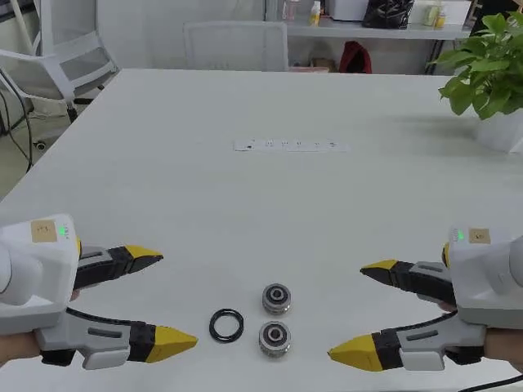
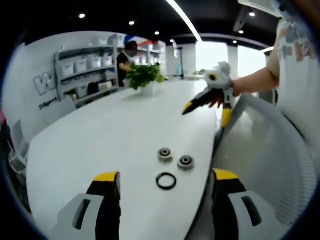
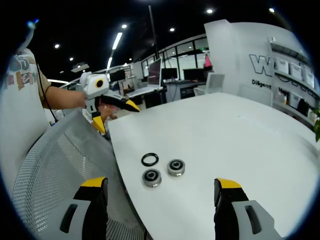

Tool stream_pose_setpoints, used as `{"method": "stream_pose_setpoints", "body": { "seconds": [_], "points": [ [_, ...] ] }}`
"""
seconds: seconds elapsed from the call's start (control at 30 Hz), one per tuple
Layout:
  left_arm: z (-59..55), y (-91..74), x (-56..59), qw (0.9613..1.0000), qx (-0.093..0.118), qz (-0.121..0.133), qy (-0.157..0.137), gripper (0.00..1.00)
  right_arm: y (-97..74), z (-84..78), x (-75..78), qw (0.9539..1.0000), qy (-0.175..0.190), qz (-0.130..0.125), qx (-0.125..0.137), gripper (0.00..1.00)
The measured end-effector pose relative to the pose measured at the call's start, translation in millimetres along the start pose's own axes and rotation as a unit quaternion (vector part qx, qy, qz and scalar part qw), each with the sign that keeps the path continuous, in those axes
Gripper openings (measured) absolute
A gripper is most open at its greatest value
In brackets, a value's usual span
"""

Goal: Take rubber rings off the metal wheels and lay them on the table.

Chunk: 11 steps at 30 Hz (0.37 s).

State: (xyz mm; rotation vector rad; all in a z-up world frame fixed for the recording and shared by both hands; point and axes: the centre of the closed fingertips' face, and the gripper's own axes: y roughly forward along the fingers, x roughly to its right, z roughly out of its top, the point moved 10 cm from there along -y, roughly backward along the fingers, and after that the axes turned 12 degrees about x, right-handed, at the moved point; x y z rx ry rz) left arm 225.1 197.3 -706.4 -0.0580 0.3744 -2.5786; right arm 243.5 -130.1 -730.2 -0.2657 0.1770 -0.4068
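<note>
While the left hand-held gripper [image 1: 179, 298] hangs spread and empty, a ring [image 1: 226, 325] lies free near the desk's [image 1: 261, 212] near edge, just left of two wheels [image 1: 276, 298]. The right hand-held gripper [image 1: 345, 310] is likewise spread. Rings probably soft, light: pinch the outer rim.

My head camera looked down the long white table [image 1: 245, 204]; the gripper cameras faced each other low across its shared near edge.
</note>
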Motion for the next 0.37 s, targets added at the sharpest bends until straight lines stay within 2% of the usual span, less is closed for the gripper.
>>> {"method": "stream_pose_setpoints", "body": {
  "seconds": [0.23,0.37],
  "points": [
    [0.0,-0.4,0.8,1.0,0.001,0.0,0.001,0.77,-1.1,-2.2,-0.9,0.9998,-0.018,0.001,-0.004,0.91],
    [0.1,-0.2,0.6,1.0,0.0,0.0,0.001,0.77,-1.7,-2.7,0.9,0.9999,-0.016,-0.001,-0.005,0.91]
  ]
}}
